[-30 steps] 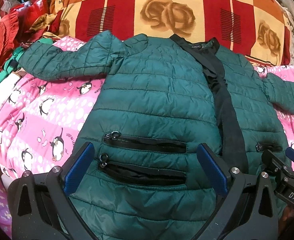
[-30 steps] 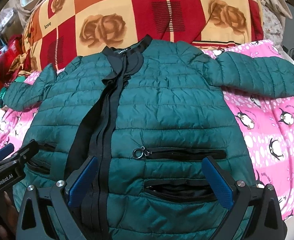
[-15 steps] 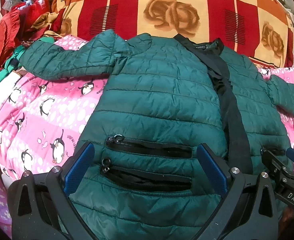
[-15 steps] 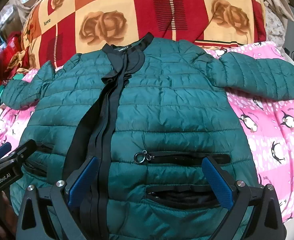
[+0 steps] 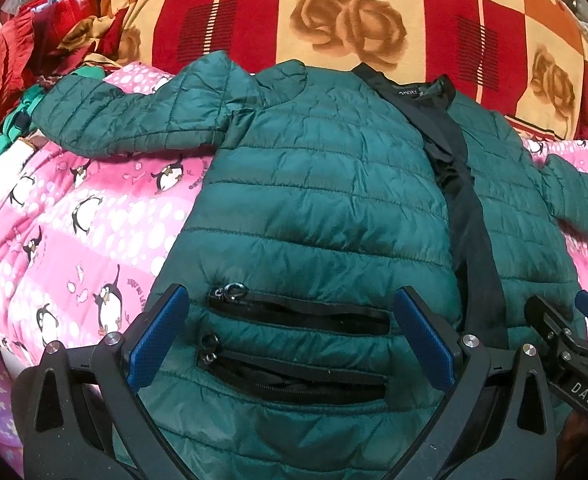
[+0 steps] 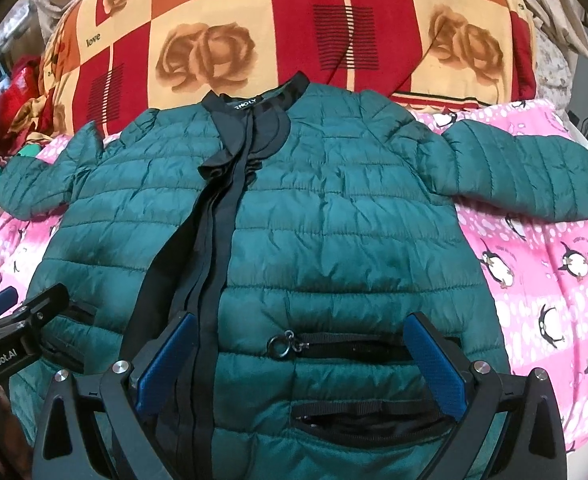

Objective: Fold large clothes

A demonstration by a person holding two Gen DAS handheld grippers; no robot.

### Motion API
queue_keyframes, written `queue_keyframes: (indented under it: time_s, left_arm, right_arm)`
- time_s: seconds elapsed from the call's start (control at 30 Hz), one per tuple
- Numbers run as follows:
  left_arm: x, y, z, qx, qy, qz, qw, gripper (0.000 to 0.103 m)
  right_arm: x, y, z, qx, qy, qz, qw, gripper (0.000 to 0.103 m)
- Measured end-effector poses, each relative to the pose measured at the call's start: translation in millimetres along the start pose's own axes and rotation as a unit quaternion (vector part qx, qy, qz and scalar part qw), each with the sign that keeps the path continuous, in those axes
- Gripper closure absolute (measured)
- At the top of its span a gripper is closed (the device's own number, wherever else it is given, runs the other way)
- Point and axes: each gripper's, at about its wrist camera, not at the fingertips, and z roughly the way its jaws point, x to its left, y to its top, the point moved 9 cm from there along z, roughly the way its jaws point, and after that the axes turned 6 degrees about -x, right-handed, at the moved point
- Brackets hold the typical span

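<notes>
A dark green quilted jacket [image 5: 318,200] lies face up on the bed, front closed along a black zip band [image 5: 470,232], both sleeves spread out sideways; it also shows in the right wrist view [image 6: 334,232]. My left gripper [image 5: 289,336] is open and empty, just above the jacket's left pocket zips [image 5: 294,316] near the hem. My right gripper [image 6: 300,364] is open and empty above the right pocket zips [image 6: 358,344]. Each gripper shows at the edge of the other's view: the right one in the left wrist view [image 5: 574,344], the left one in the right wrist view [image 6: 17,320].
A pink penguin-print blanket [image 5: 73,240] covers the bed under the jacket, also in the right wrist view [image 6: 542,280]. A red and orange rose-print quilt [image 5: 334,24] is banked up behind the collar. Red and green clothes [image 5: 17,60] are piled at the far left.
Both grippers have moved slightly forward and lower over the jacket's hem; the jacket looks larger in both views. It has not been moved, and both grippers stay open.
</notes>
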Motion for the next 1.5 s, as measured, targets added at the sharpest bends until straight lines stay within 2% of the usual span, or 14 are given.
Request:
queue_keyframes:
  time_s: [0.17, 0.37, 0.8, 1.27, 1.5]
  left_arm:
    - [2.4, 4.1, 4.6, 0.005, 0.001, -0.004, 1.0, 0.001]
    - [4.7, 10.4, 7.6, 0.007, 0.003, -0.003, 1.0, 0.001]
    - [17.5, 41.1, 4.9, -0.006, 0.009, -0.01, 0.9999, 0.001]
    - [44.3, 90.2, 11.9, -0.033, 0.039, -0.017, 0.9986, 0.001]
    - [43.1, 100.6, 26.0, -0.029, 0.027, -0.021, 0.999, 0.001]
  right_arm:
    - [-4.0, 14.8, 25.8, 0.003, -0.003, -0.001, 1.0, 0.0]
    - [-4.9, 22.4, 37.7, 0.008, -0.004, -0.003, 1.0, 0.0]
    - [-1.7, 41.1, 41.8, -0.004, -0.006, -0.014, 1.0, 0.0]
    - [9.1, 72.6, 60.2, -0.007, -0.006, -0.02, 1.0, 0.0]
    - [11.1, 92.0, 68.9, -0.012, -0.003, -0.016, 1.0, 0.0]
